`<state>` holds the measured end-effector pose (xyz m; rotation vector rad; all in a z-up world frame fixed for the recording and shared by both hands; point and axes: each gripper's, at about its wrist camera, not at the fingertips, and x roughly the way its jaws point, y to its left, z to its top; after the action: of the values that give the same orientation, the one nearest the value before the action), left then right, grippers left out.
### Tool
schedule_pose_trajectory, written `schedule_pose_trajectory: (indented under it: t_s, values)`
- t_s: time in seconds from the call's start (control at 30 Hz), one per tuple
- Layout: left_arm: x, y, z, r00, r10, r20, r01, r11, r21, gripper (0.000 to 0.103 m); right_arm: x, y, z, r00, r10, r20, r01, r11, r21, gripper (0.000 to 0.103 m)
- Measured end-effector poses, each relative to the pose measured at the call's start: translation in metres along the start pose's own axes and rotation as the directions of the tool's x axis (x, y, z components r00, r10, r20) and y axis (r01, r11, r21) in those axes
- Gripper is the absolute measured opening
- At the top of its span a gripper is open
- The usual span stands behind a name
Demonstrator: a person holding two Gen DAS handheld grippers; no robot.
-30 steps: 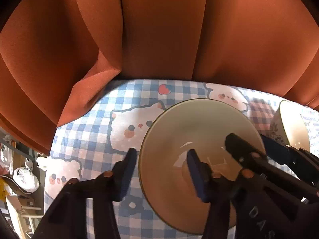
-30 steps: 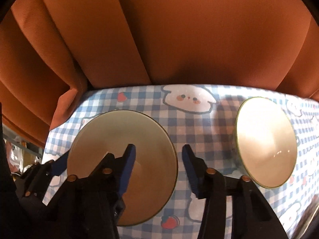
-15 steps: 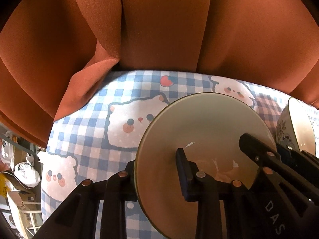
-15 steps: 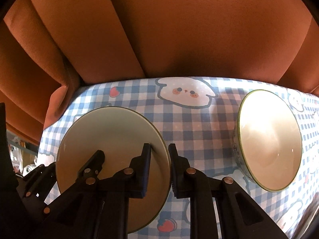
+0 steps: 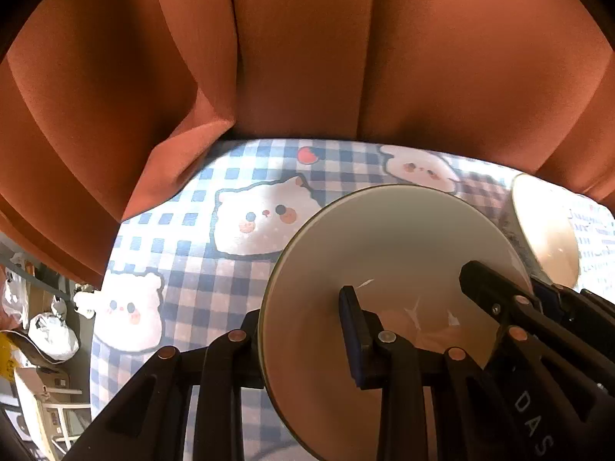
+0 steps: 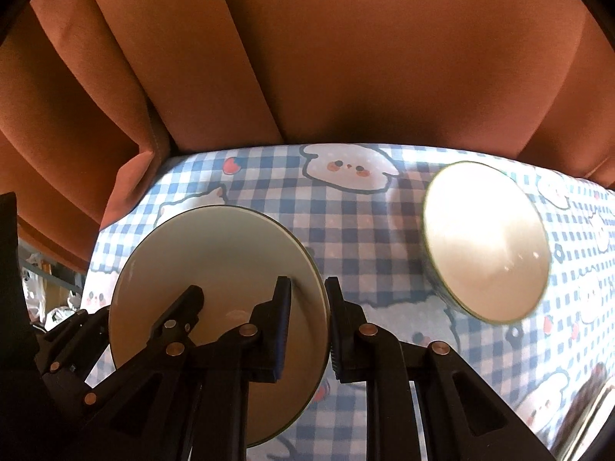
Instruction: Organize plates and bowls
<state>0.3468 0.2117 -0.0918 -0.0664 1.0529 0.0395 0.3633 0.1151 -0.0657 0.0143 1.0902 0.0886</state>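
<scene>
You are holding one plate [image 5: 384, 253] with both grippers.
Left gripper [image 5: 303, 342] and right gripper [image 6: 309, 326] fingers are pinching its rims; be lifting evenly, missing the bowl [image 6: 486, 242].

Glossy ceramic plate [image 5: 388, 253], glazed bowl [image 6: 484, 242], matt cloth curtain [image 6: 346, 57]

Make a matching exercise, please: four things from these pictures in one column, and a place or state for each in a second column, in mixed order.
Things:
1. plate
2. bowl
3. curtain
4. tablecloth

Places or states:
A. hangs behind the table, rust-orange
B. its rim is clamped on opposite sides by the left gripper and the right gripper
C. stands apart to the right, no gripper on it
D. blue-checked, with bear faces, under the dishes

Pairs: 1-B, 2-C, 3-A, 4-D
</scene>
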Motion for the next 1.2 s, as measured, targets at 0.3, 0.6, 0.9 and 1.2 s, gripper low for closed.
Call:
schedule_pose_trajectory:
  t_s: [0.3, 0.6, 0.9, 1.2]
  values:
    - [-0.051, -0.021, -0.015, 0.998, -0.031, 0.050, 0.030, 0.999, 0.027, 0.028, -0.058, -0.014, -0.016, 0.999, -0.013, 0.047, 0.012, 1.000, 0.025, 0.021]
    - [-0.094, -0.043, -0.038, 0.995, -0.036, 0.089, 0.033, 0.999, 0.038, 0.028, -0.106, -0.027, -0.037, 0.996, -0.007, 0.089, 0.004, 0.999, 0.036, 0.021]
    - [-0.113, -0.076, -0.076, 0.994, -0.030, 0.105, 0.027, 0.999, 0.027, 0.028, -0.138, -0.056, -0.069, 0.994, 0.003, 0.107, -0.004, 1.000, 0.010, 0.021]
    - [-0.137, -0.120, -0.118, 0.995, -0.005, 0.103, 0.005, 1.000, -0.006, 0.028, -0.166, -0.104, -0.105, 0.993, 0.052, 0.103, -0.050, 0.998, -0.023, 0.021]
